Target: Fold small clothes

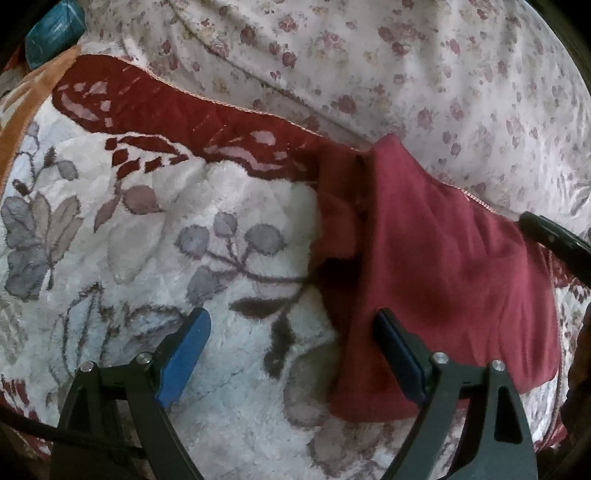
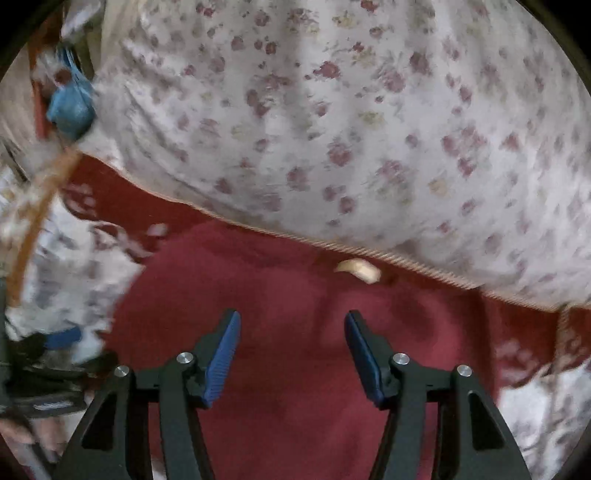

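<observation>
A small dark red garment (image 1: pixel 436 266) lies flat on a plush white blanket with a leaf pattern (image 1: pixel 184 258). My left gripper (image 1: pixel 291 339) is open and empty just above the blanket, its right finger over the garment's left edge. In the right wrist view the same red garment (image 2: pixel 295 314) fills the lower middle, with a small cream tag (image 2: pixel 358 269) at its far edge. My right gripper (image 2: pixel 291 343) is open and empty directly over the garment. The right gripper's black finger shows at the right edge of the left wrist view (image 1: pixel 554 240).
A floral bedsheet (image 1: pixel 406 74) covers the bed behind the blanket. The blanket has a dark red border (image 1: pixel 166 107) with orange trim. A teal object (image 1: pixel 55 29) lies at the far left corner. The left gripper (image 2: pixel 55 369) appears blurred at the left of the right wrist view.
</observation>
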Demonstrator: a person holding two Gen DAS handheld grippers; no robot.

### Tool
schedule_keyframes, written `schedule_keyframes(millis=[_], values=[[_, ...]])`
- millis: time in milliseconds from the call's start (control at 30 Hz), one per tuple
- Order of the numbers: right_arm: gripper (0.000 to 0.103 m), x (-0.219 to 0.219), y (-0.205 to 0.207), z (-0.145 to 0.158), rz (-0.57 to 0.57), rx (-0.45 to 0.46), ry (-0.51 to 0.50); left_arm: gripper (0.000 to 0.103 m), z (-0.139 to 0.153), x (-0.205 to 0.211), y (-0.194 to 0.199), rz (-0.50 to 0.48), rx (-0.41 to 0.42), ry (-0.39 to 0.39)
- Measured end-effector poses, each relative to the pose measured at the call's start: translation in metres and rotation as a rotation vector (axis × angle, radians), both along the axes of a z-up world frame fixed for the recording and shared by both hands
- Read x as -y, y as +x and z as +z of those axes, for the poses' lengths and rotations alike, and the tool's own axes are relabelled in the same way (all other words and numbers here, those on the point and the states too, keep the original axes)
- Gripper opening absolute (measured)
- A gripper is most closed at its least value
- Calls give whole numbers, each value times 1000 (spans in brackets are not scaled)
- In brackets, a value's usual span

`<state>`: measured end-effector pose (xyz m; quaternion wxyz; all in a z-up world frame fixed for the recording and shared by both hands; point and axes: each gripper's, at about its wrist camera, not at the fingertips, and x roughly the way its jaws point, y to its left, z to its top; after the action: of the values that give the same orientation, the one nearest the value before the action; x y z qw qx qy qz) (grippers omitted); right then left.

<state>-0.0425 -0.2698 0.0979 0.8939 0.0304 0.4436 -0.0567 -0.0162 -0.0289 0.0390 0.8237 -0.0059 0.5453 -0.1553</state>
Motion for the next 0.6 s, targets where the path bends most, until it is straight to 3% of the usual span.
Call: schedule_keyframes(millis=[167, 333, 433, 533, 600], values=[[71, 14, 0, 4, 43, 23, 189, 89, 0, 8, -1, -28, 8, 7], [87, -8, 51, -14, 147, 69, 304, 89, -1, 6, -4, -39, 11, 4], [87, -19, 100, -45, 129, -31, 402, 89, -3, 4, -1, -26, -4, -7], [87, -31, 119, -63, 114, -97, 462, 89, -4, 6, 0, -36, -8, -7], [86, -51, 123, -68, 165, -100, 428, 89, -3, 7, 1, -44, -7, -6]])
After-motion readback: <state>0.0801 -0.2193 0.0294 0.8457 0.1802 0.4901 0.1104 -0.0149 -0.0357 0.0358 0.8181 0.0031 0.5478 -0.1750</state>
